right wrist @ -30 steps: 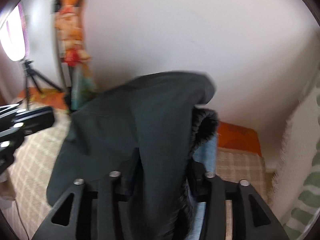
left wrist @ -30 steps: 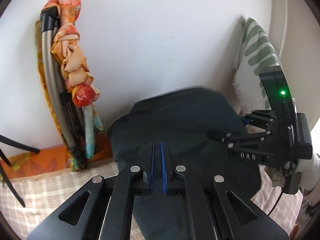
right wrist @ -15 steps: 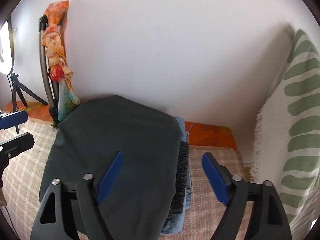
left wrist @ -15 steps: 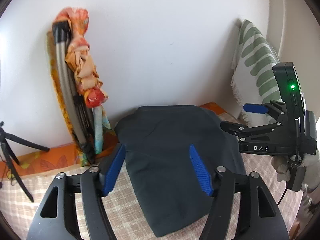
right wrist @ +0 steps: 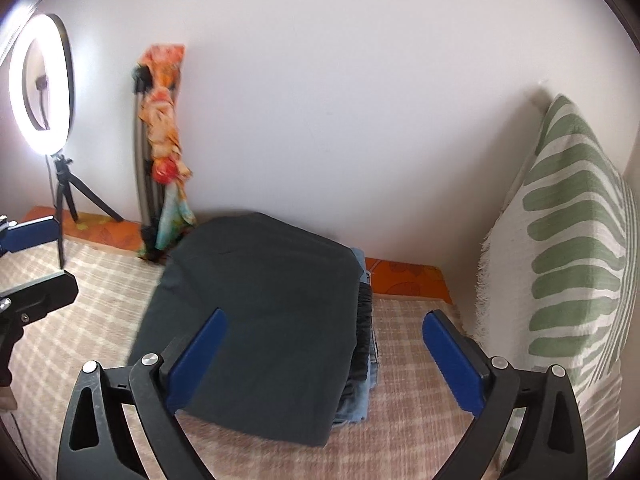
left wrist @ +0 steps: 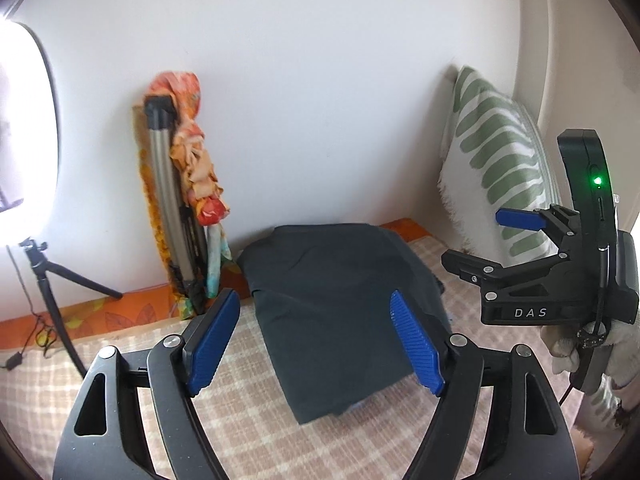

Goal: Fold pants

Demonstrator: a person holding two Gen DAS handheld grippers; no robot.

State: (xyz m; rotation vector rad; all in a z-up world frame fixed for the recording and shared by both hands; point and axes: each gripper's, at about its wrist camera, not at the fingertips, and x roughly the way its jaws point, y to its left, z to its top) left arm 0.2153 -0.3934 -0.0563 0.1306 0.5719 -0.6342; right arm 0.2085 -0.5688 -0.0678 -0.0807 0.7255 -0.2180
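The folded dark pants [left wrist: 340, 304] lie flat on the checked bedcover [left wrist: 240, 408], on top of a stack with a black garment [right wrist: 363, 336] and blue jeans [right wrist: 360, 396] showing along the edge. The left gripper [left wrist: 316, 340] hovers with fingers wide, the pants ahead between them, untouched. The right gripper [right wrist: 320, 356] is also spread wide and empty; its left finger [right wrist: 198, 360] overlaps the pants in view, its right finger [right wrist: 450, 360] is beside the green-striped pillow [right wrist: 568, 280].
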